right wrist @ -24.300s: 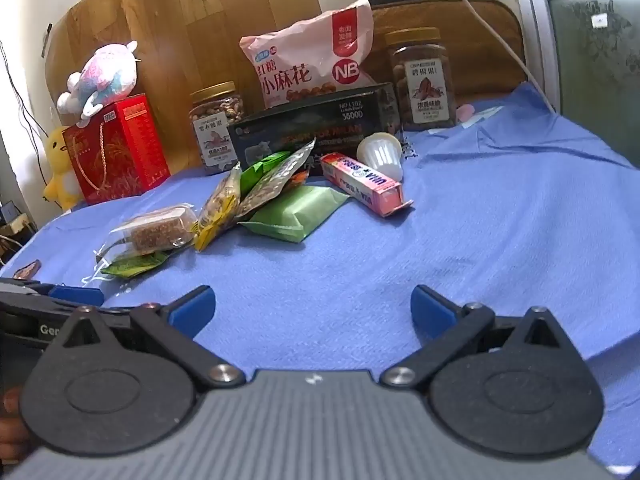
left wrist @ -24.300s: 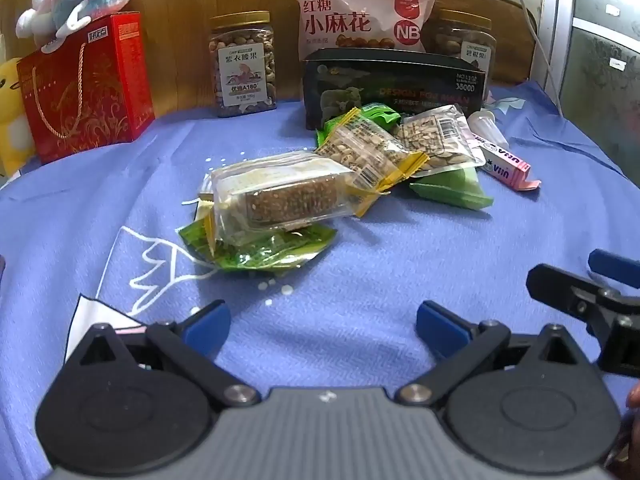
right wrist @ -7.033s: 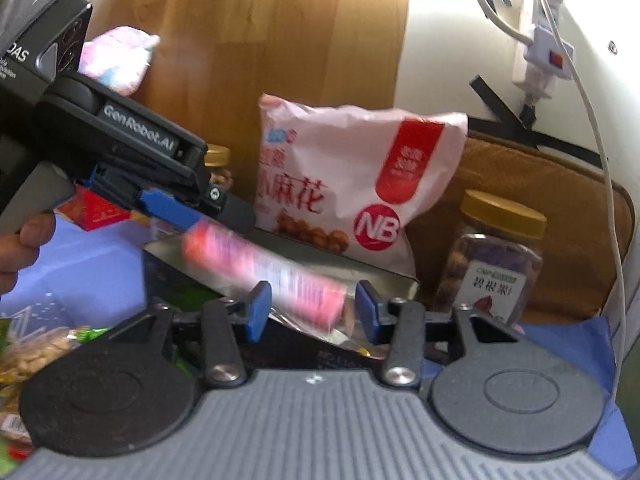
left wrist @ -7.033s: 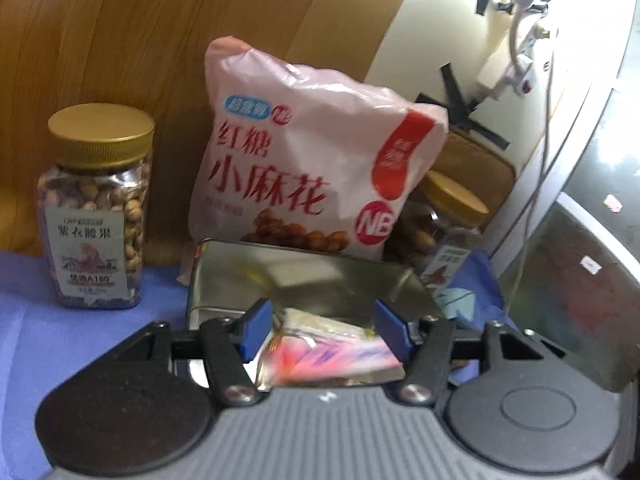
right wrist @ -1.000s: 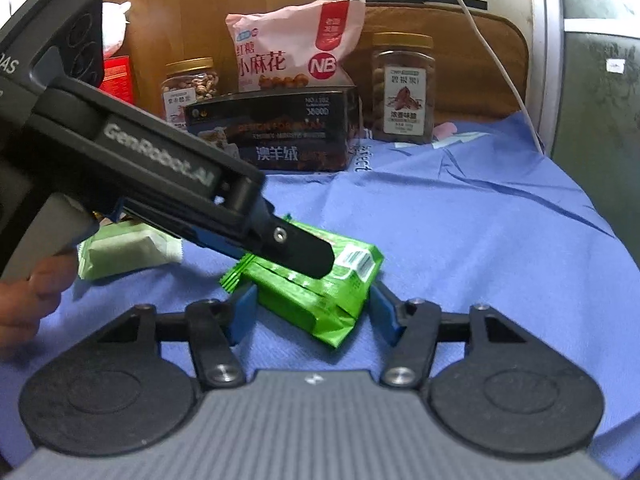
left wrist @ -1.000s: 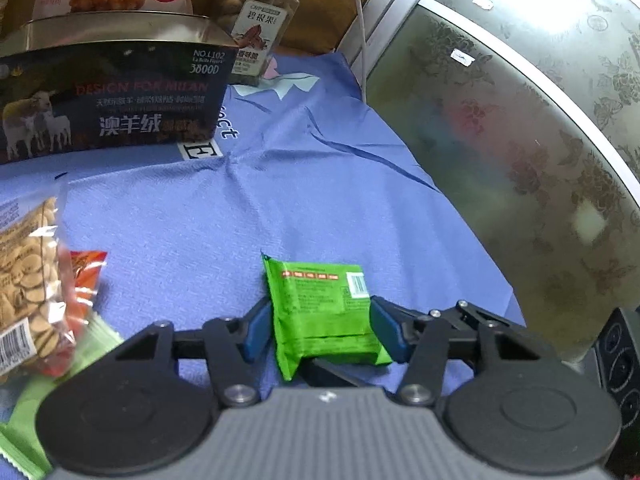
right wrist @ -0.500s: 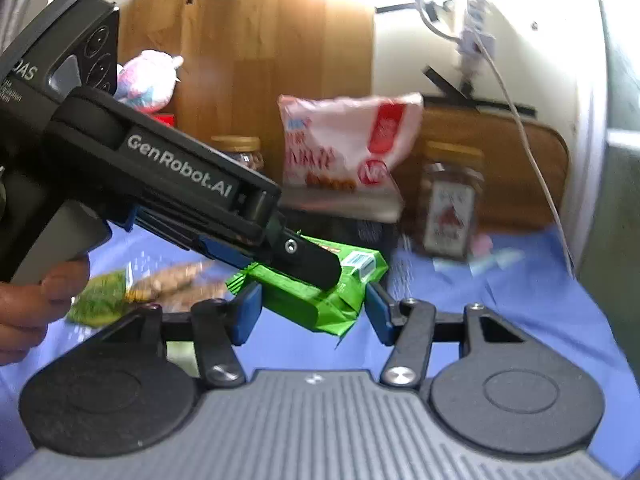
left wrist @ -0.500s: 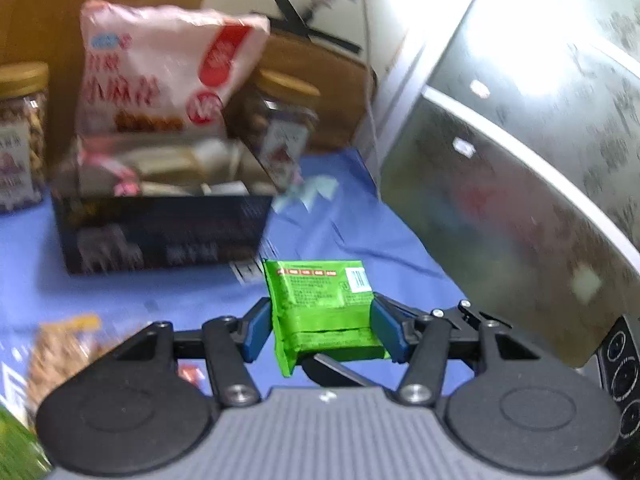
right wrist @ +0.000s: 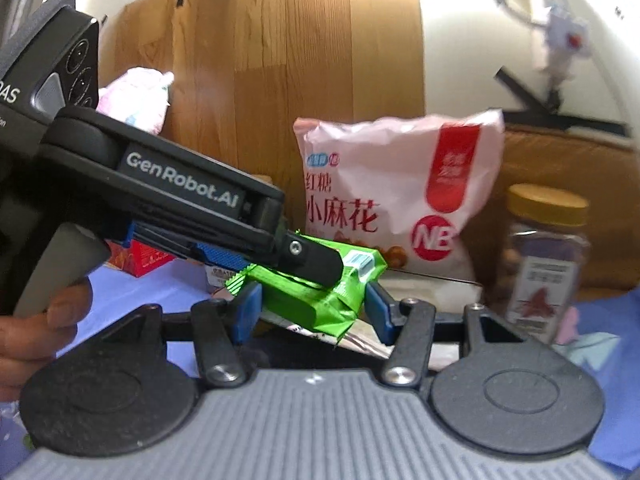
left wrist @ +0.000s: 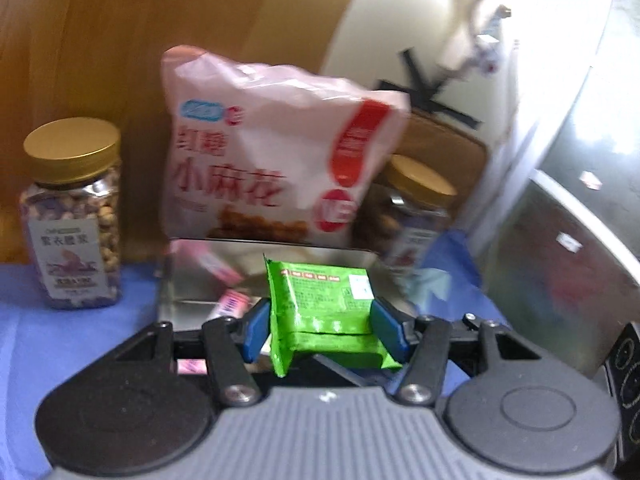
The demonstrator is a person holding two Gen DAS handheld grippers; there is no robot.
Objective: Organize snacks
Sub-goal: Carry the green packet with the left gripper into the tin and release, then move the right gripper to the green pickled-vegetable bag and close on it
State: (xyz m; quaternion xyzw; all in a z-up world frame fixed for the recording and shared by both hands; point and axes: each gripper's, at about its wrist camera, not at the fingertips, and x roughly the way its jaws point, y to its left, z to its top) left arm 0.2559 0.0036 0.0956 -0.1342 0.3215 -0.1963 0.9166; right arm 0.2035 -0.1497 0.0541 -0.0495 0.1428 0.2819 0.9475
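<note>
Gripping one green snack pack [left wrist: 320,304] w/ both left hand-held gripper [left wrist: 322,330] & right hand-held gripper [right wrist: 310,312] above metal tin [left wrist: 188,276].

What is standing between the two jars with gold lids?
In the left wrist view, the pink snack bag stands between the left jar and the right jar.

Not much readable here tbh. The pink bag [right wrist: 396,196] says 红糖 and 小麻花 in red, with "NB" in a red circle near the bottom right corner. The left gripper [right wrist: 308,276], seen from the right wrist camera, has "GenRobot.AI" in white along its black body, plus "DAS" at the frame's left edge. The left jar [left wrist: 72,216] has a label with Chinese text, too blurry to read. The barcode label on the green pack [left wrist: 324,304] is unreadable too.
</note>
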